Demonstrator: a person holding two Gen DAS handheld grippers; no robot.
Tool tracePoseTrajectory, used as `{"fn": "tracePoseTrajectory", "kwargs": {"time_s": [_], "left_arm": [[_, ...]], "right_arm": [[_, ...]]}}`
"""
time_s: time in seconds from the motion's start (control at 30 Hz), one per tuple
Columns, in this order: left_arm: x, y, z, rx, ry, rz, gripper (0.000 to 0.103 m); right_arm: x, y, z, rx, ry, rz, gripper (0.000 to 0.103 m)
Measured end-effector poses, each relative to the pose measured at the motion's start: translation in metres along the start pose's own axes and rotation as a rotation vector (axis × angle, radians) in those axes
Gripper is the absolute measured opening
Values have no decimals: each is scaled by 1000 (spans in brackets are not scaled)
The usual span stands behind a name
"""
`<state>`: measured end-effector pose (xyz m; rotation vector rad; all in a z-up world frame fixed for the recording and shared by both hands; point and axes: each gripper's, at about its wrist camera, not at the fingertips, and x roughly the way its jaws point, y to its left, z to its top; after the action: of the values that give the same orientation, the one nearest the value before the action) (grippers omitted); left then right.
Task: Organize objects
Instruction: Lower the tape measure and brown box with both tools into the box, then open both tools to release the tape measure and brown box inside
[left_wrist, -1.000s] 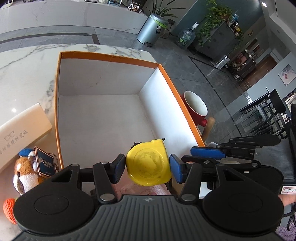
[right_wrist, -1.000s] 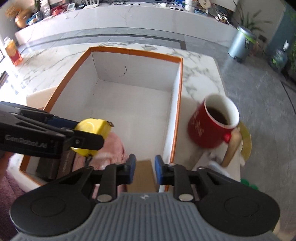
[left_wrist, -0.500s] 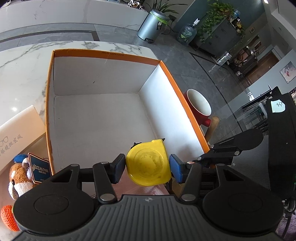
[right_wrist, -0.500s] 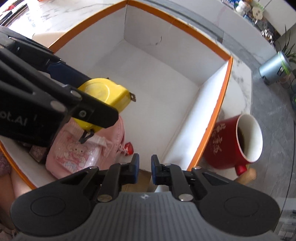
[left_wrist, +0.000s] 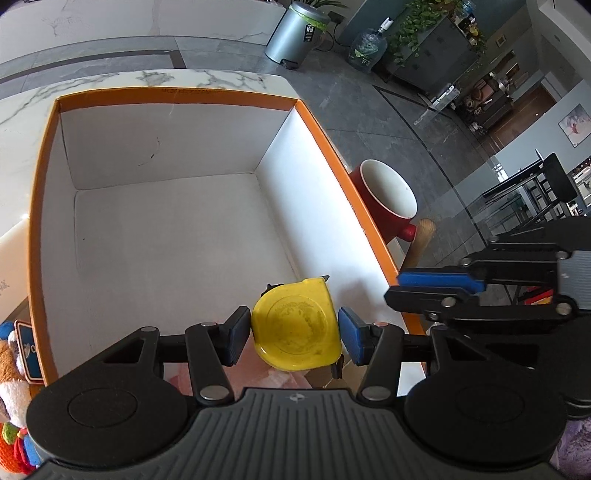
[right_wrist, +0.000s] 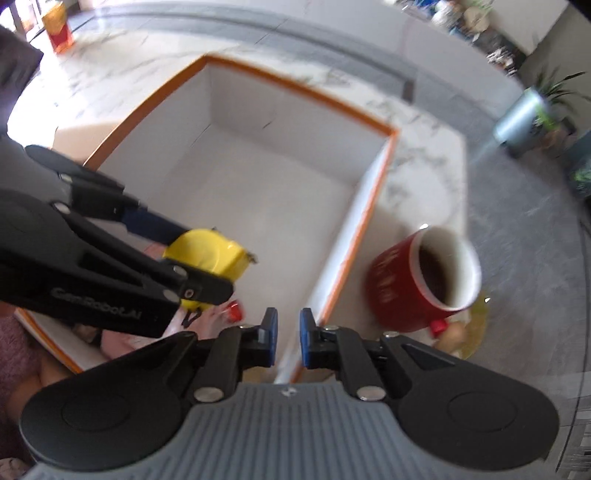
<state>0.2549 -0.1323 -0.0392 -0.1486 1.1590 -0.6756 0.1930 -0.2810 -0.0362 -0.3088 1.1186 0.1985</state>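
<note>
A yellow tape measure (left_wrist: 291, 314) is clamped between the blue pads of my left gripper (left_wrist: 294, 334), which is shut on it. It hangs above the near right corner of a white box with an orange rim (left_wrist: 44, 206). The right wrist view shows the same tape measure (right_wrist: 207, 254) over the box (right_wrist: 303, 83), above a pink pouch (right_wrist: 122, 336) lying in the near corner. My right gripper (right_wrist: 288, 338) is shut with nothing between its pads and hovers over the box's right wall. In the left wrist view the right gripper (left_wrist: 397, 288) sits just right of the box.
A red mug (right_wrist: 417, 280) with a white inside stands on the marble counter just right of the box, next to a wooden handle (left_wrist: 421, 240). A plush toy (left_wrist: 11, 369) lies left of the box. Most of the box floor (left_wrist: 166, 240) is bare.
The right gripper's jaws closed; it swung in over the box, then back above the right wall. The left gripper carried the tape measure a little further over the box.
</note>
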Motion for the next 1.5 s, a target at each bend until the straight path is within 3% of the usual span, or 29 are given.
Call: {"fn": "tracePoseTrajectory", "kwargs": {"time_s": [0.17, 0.3, 0.5, 0.73, 0.8, 0.87, 1.07, 1.2, 1.4, 1.5], "left_arm": [[22, -5, 4, -78, 51, 27, 61], [36, -11, 3, -91, 76, 55, 61], [46, -12, 6, -88, 146, 87, 61], [44, -8, 8, -93, 203, 58, 63], [40, -3, 8, -105, 195, 49, 59], [36, 1, 8, -99, 197, 50, 46], [27, 9, 6, -28, 239, 54, 25], [4, 14, 10, -48, 158, 0, 23], [-36, 25, 7, -15, 61, 46, 23], [-44, 32, 0, -4, 41, 56, 23]], "right_arm": [[-14, -10, -9, 32, -72, -142, 10], [-6, -20, -12, 83, -73, -91, 10], [1, -19, -18, 91, -76, -87, 12], [-1, -23, -24, 97, -87, -78, 19], [-2, -24, -25, 104, -89, -78, 19], [-4, -25, -26, 110, -91, -76, 19], [-9, -23, -21, 101, -111, -70, 19], [-12, -16, -17, 88, -118, -62, 19], [-15, 3, -10, -8, -136, 7, 15], [-4, 16, 1, -89, -94, 62, 14]]}}
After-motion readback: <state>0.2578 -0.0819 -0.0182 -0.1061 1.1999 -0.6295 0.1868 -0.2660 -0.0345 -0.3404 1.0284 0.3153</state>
